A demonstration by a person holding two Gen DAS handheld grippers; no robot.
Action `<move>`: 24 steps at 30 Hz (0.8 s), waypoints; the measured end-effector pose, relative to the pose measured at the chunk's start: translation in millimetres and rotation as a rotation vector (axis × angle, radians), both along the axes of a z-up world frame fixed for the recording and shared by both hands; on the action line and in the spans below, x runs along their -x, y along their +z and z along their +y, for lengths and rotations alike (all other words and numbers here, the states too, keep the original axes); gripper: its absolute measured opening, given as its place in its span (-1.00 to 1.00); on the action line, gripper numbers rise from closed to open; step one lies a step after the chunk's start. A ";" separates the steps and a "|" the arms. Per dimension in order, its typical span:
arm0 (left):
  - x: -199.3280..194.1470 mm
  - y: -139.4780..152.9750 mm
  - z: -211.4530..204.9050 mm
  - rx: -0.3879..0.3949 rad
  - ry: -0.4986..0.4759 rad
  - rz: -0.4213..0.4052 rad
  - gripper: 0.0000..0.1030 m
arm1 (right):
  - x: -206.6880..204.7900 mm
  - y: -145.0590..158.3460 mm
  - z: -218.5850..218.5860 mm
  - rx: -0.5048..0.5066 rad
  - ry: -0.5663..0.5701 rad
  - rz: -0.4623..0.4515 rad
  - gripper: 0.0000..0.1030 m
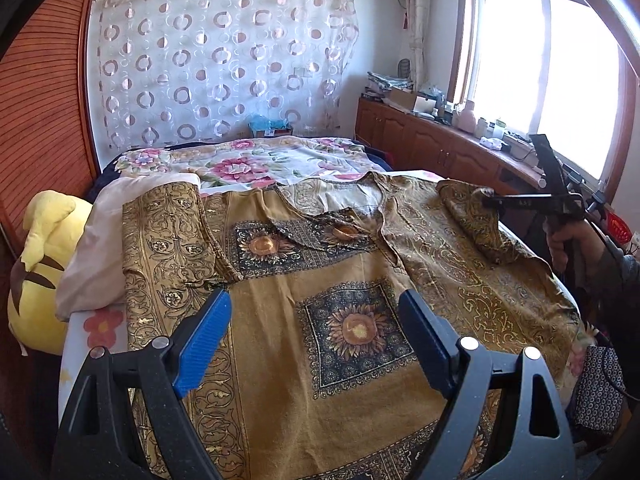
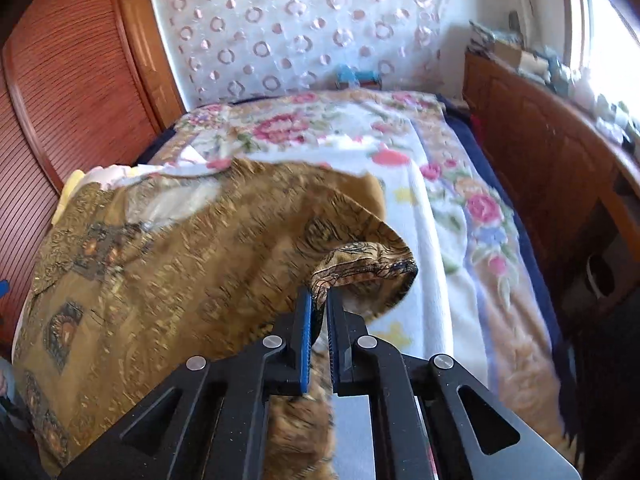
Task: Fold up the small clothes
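No writing is legible; the right hand-held gripper (image 2: 319, 300) pinches the brown patterned shirt's (image 1: 340, 280) sleeve (image 2: 368, 264), and the left hand-held gripper (image 1: 314, 312) hovers spread above the shirt.

Bed (image 1: 100, 344): covered by a white floral blanket (image 1: 248, 160). Directly on it: one mustard-gold patterned shirt (image 1: 320, 312), spread flat on the near half of the blanket; one white pillow (image 1: 96, 256), left of the shirt, partly under its sleeve; one yellow plush toy (image 1: 44, 272), left of the pillow, possibly resting against the bed edge.
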State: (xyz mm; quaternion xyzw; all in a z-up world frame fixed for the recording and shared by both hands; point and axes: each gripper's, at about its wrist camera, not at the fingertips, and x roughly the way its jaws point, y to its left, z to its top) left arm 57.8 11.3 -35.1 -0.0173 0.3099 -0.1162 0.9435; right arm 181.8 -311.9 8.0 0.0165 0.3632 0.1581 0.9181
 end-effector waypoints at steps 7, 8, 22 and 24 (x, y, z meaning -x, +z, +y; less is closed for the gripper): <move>4.6 3.3 0.2 -0.004 -0.001 -0.009 0.68 | 18.4 24.1 50.3 -0.006 0.120 -0.095 -0.87; 5.0 3.3 0.8 -0.008 0.001 -0.010 0.68 | 21.1 24.5 58.7 0.000 0.141 -0.101 -0.87; 2.9 -1.3 5.8 -0.003 0.019 -0.002 0.68 | 59.1 45.5 53.6 0.000 0.188 -0.219 -0.36; 3.0 -1.4 6.2 -0.008 0.021 -0.003 0.68 | 57.2 38.9 44.5 0.024 0.141 -0.217 -0.31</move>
